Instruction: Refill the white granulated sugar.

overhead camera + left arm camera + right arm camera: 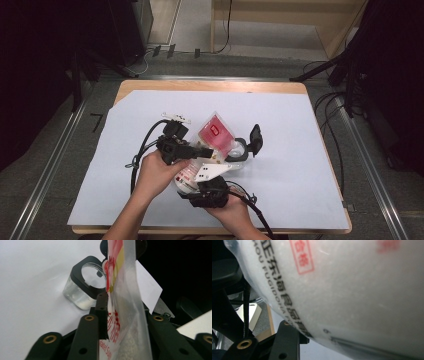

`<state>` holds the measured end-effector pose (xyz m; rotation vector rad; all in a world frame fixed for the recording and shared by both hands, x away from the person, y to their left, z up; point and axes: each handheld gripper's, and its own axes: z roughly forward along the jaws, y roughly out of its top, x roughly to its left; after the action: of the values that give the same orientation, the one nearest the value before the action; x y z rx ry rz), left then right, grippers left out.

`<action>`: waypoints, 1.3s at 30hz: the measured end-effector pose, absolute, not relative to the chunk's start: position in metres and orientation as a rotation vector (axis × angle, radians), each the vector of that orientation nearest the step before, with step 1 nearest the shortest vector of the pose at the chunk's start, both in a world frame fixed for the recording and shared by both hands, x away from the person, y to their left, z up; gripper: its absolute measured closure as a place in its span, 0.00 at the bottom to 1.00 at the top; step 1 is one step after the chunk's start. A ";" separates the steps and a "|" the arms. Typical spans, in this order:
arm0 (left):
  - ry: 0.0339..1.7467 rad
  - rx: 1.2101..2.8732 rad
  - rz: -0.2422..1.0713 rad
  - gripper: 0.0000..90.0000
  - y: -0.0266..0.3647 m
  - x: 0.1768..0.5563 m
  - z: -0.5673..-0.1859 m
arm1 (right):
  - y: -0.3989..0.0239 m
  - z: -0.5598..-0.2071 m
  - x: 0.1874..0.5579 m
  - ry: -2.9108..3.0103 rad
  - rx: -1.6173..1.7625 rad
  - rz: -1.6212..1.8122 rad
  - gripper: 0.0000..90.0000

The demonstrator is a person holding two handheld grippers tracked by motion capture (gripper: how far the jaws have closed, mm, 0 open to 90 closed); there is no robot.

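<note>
pouring step in hand, by the look of it: bag (212,137) of white grains held tilted over the jar (239,150) at mid-table, red-printed top end pointing far and right toward the jar's mouth, full bottom end near the person. jar upright on the white sheet (300,165), black collar around a clear mouth, black lid (255,138) flipped up on its right side. in the left gripper view, bag (125,312) hanging between the jaws with its edge just beside the jar (83,285); some white already in the bottom of the jar.

left gripper (202,151) reaching in from the left, pointing right, level with the table, jaws about the middle of the bag; left pad against the film, the far side hidden behind the bag, so a light pinch rather than a hard clamp, and hard to tell how firm. right gripper (207,187) under the near end, pointing far, grey plate on top; in the right gripper view the bulging bag (352,290) lying across the jaws, resting on the lower one, cradled; cannot tell whether pads press.

next move, judged: lift the near end further with the right, steer the open corner over the mouth with the left, keep the tilt slow. risks: grains spilling onto the sheet, film slipping from a loose pinch, jar nudged aside.

both hands (155,172) low at the near edge, forearms coming in from the near side, wrists close together.
</note>
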<state>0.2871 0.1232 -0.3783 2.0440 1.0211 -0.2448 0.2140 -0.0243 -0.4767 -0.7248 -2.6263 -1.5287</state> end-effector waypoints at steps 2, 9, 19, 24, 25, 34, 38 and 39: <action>1.023 2.039 -0.218 0.78 0.123 0.287 -0.378 | -0.026 -0.477 0.215 -2.596 -0.739 -1.526 0.69; 1.081 2.046 -0.207 0.81 0.121 0.288 -0.377 | -0.024 -0.477 0.215 -2.589 -0.710 -1.522 0.68; 1.157 2.009 -0.321 0.80 0.120 0.297 -0.376 | -0.018 -0.470 0.212 -2.665 -0.694 -1.499 0.68; 1.162 2.055 -0.341 0.82 0.116 0.302 -0.372 | -0.018 -0.465 0.215 -2.657 -0.671 -1.488 0.68; 1.164 2.057 -0.349 0.82 0.115 0.303 -0.371 | -0.018 -0.465 0.216 -2.654 -0.671 -1.489 0.68; 1.152 2.052 -0.356 0.79 0.113 0.311 -0.368 | -0.017 -0.459 0.222 -2.620 -0.723 -1.473 0.68; 1.144 2.046 -0.354 0.77 0.113 0.310 -0.367 | -0.018 -0.460 0.222 -2.604 -0.733 -1.489 0.68; 1.143 2.043 -0.350 0.77 0.114 0.310 -0.366 | -0.018 -0.460 0.223 -2.601 -0.737 -1.490 0.68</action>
<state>0.3096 0.1138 -0.3665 2.0427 1.1428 -0.3503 0.2225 -0.0183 -0.4603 -0.7374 -2.6009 -1.4903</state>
